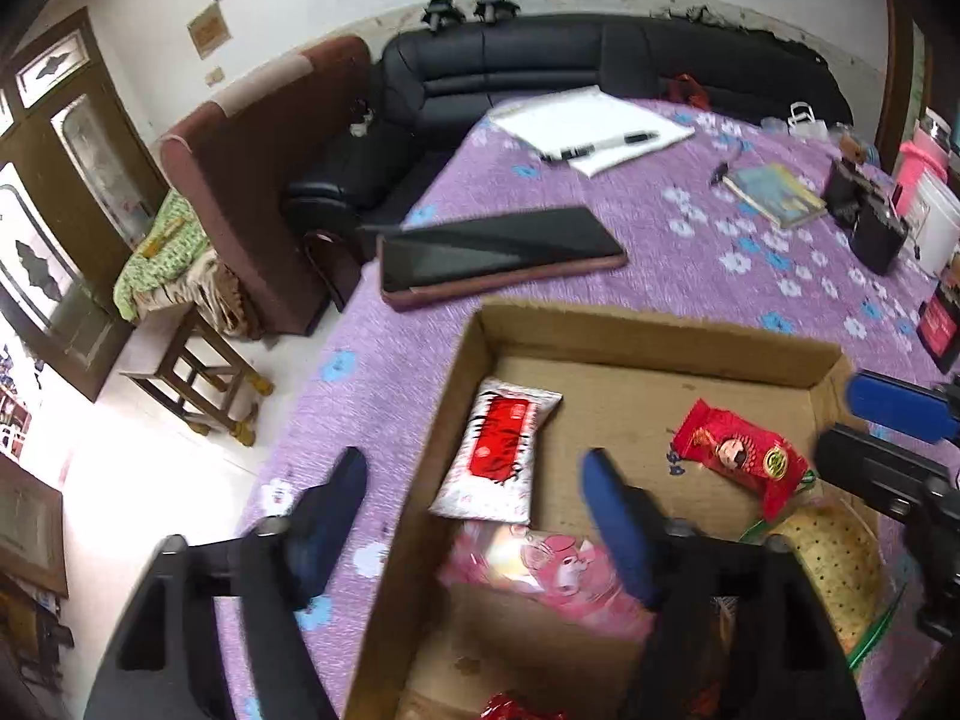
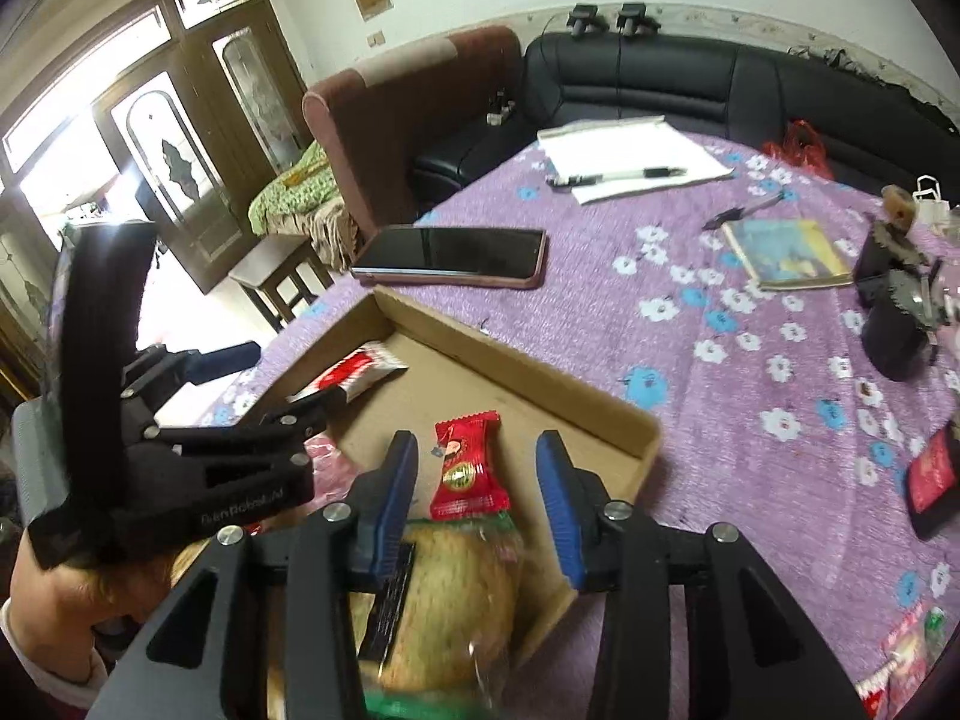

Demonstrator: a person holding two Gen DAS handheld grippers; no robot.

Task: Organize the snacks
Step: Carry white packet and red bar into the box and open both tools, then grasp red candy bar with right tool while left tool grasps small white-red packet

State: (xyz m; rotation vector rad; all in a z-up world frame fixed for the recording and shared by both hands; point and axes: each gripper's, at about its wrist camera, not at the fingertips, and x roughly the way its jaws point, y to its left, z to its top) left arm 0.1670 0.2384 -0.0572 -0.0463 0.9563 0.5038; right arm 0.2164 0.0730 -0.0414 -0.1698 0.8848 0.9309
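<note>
A shallow cardboard box (image 1: 654, 327) sits on the purple floral tablecloth (image 1: 690, 252). Inside lie a white-and-red packet (image 1: 498, 450), a red candy wrapper (image 1: 741, 456), a pink packet (image 1: 540, 570) and a clear bag of flat biscuits (image 1: 834, 558). My left gripper (image 1: 474, 516) is open and empty, straddling the box's left wall. My right gripper (image 2: 480, 504) is open over the box (image 2: 522, 366), its fingers on either side of the biscuit bag (image 2: 456, 594) and the red candy (image 2: 468, 468). The white-and-red packet (image 2: 354, 375) lies in the far corner.
A phone (image 1: 498, 255) lies beyond the box. Papers with a pen (image 1: 594, 126), a book (image 1: 774, 195), black containers (image 1: 870, 222) and a red-black packet (image 2: 933, 477) lie on the table. More snack wrappers (image 2: 906, 654) lie at the right. Sofas stand behind.
</note>
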